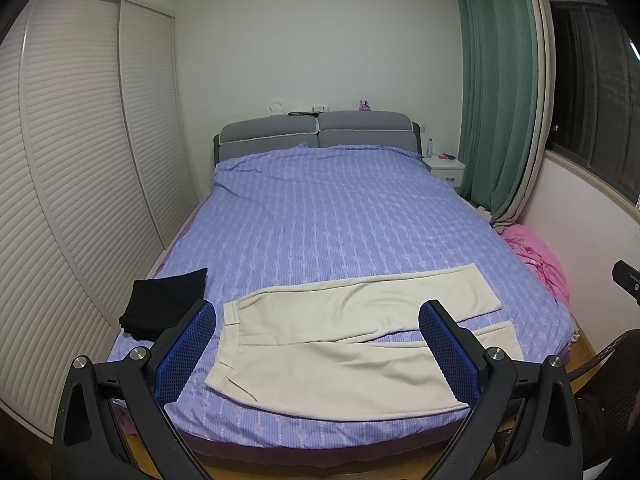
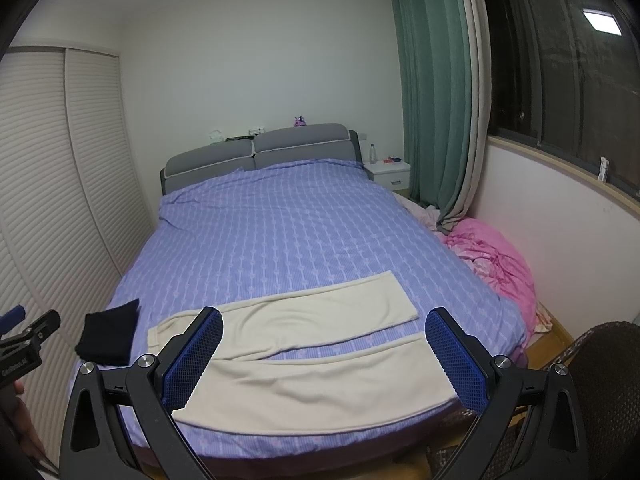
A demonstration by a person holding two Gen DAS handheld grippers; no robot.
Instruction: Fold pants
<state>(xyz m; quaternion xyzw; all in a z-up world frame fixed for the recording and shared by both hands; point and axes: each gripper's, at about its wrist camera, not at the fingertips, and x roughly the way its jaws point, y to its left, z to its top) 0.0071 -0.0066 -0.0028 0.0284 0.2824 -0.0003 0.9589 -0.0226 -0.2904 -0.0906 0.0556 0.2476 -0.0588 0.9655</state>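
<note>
Both tongs, left (image 1: 318,320) & right (image 2: 324,328), held spread wide, empty; cream knit pants (image 1: 340,344) laid flat just beyond, folded black cloth (image 1: 164,308) to their left.

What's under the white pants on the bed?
The cream pants lie flat on the purple bedspread, which shows between the two legs and all around them. Anything else beneath the fabric is covered and cannot be seen.

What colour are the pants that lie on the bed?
Cream pants, plain, without pattern; the left wrist view shows them best.
</note>
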